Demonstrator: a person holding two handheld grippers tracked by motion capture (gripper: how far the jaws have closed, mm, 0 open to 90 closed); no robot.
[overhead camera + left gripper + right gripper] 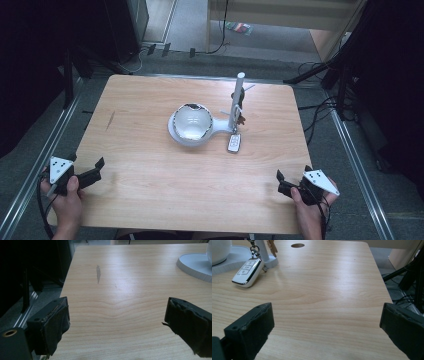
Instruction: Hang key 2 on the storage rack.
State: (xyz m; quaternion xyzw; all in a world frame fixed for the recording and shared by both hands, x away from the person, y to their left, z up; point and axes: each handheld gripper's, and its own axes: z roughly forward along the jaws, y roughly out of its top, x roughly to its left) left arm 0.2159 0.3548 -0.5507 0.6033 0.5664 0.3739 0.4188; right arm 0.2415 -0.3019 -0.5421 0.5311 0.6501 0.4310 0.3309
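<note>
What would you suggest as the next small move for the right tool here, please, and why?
Probably ease the right tool forward and leftward toward the key fob. Its jaws stand wide open and hold nothing, it sits at the table's near edge, and the fob lies flat beside the white stand, closer to it than to the left tool.

The pale wood bench (150, 190) takes up the middle of the frame. A grey streak (110, 120) marks it at the left, and a small round hole (297, 245) sits near its far edge. Metal rails (30, 170) run down both sides. Black cables (320, 107) tangle on the grey floor (190, 30) at the right. A colourful packet (239, 27) lies at the top centre.
</note>
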